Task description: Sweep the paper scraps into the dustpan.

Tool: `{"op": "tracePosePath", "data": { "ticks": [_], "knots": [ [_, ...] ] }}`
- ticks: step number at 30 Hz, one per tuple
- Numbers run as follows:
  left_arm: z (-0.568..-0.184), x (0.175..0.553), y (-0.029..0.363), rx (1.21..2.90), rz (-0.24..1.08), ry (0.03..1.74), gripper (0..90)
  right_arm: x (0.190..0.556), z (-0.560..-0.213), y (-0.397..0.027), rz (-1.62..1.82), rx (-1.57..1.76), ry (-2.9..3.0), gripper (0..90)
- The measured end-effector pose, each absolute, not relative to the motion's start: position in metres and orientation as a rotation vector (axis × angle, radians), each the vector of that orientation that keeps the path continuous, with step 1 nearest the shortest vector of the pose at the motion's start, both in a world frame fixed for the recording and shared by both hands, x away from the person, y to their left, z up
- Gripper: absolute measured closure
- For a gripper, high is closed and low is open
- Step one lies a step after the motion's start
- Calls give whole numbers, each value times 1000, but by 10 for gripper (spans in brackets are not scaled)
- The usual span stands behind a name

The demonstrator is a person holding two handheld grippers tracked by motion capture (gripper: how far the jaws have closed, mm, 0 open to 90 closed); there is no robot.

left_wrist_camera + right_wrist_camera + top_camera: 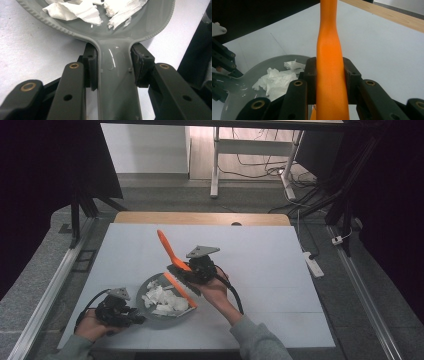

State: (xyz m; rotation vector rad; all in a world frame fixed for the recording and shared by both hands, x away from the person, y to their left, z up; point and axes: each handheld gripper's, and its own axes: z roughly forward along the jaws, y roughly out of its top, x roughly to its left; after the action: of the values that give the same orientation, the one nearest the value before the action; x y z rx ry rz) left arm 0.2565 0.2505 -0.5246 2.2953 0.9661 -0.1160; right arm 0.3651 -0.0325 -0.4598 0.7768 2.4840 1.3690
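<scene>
Gripping a grey dustpan (161, 309) of torn white paper (165, 301), left claw (134, 319); right claw (186, 273) clamps orange brush (169, 252).

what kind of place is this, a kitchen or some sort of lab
Most likely a lab or recording workspace, not a kitchen: the white table sits between metal frame rails, with loose cables on the floor and a power strip beside it.

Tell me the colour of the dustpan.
Grey dustpan, clearest in the left gripper view.
</scene>
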Motion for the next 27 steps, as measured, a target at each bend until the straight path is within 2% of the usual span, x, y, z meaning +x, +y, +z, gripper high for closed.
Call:
{"op": "tracePosePath", "data": {
  "ticks": [27],
  "knots": [
    [-513, 255, 251, 2148, 30, 1064, 618, 359, -441, -113, 1433, 796, 2371, 703]
  ]
}}
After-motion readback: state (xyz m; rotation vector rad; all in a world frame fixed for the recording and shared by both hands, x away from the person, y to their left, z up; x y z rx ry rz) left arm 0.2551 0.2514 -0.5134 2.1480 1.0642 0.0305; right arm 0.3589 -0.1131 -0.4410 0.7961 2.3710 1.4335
